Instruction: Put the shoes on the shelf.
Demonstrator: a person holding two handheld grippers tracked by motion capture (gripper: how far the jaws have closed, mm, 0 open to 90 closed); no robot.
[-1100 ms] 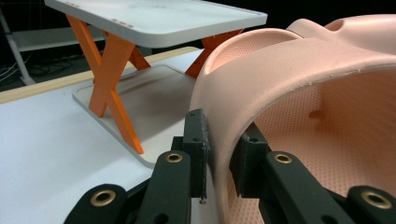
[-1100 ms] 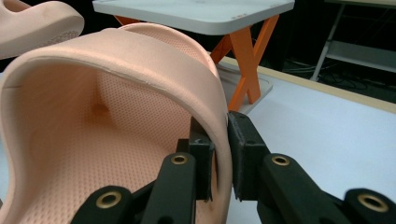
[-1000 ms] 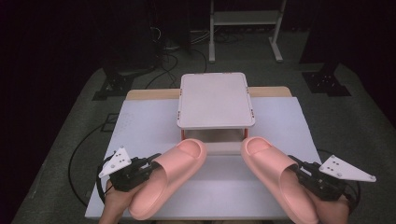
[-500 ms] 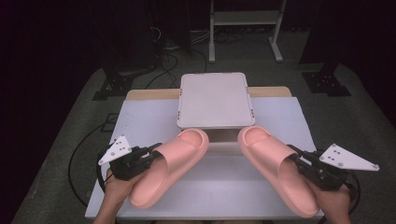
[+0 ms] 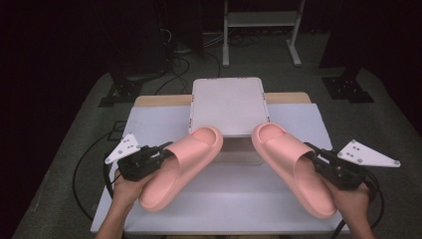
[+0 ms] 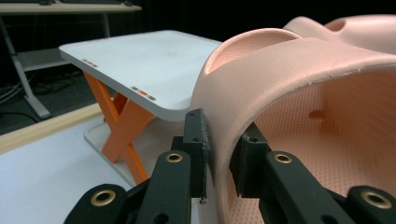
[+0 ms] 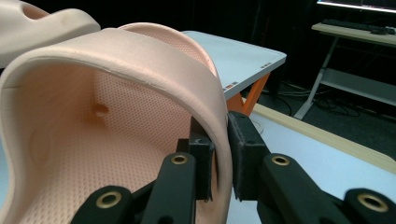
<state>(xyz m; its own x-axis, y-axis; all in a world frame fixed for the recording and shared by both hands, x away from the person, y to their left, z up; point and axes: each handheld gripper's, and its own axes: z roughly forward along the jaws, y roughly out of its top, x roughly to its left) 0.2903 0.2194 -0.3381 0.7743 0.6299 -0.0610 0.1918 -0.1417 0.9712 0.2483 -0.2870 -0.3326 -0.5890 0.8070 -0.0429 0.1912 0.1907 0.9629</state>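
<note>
Both slippers have travelled forward since half a second ago, so their toes now sit close against the front edge of the white stand instead of short of it. In the high view the left slipper (image 5: pixel 181 167) angles from lower left up toward the centre, its toe just below the stand's near edge, and the right slipper (image 5: pixel 293 167) mirrors it, heel toward the lower right and toe near the stand's front right corner. Each is pinched by the side of its strap: the left gripper (image 5: pixel 161 152) has its jaws clamped on the outer wall of the left slipper's strap, and in the left gripper view the left gripper (image 6: pixel 223 154) shows one pad outside and one inside the pink band of the left slipper (image 6: pixel 299 84). The right gripper (image 5: pixel 321 159) grips the right slipper the same way; in the right gripper view the right gripper (image 7: pixel 220 154) has its pads squeezing the strap edge of the right slipper (image 7: pixel 116 93). A hand (image 5: pixel 127 191) holds the left tool and another hand (image 5: pixel 353 204) the right. The white stand (image 5: pixel 229 104) is a flat tray on orange crossed legs (image 6: pixel 123 130), standing on the pale table top (image 5: pixel 224 204), with dark floor and cables around.
</note>
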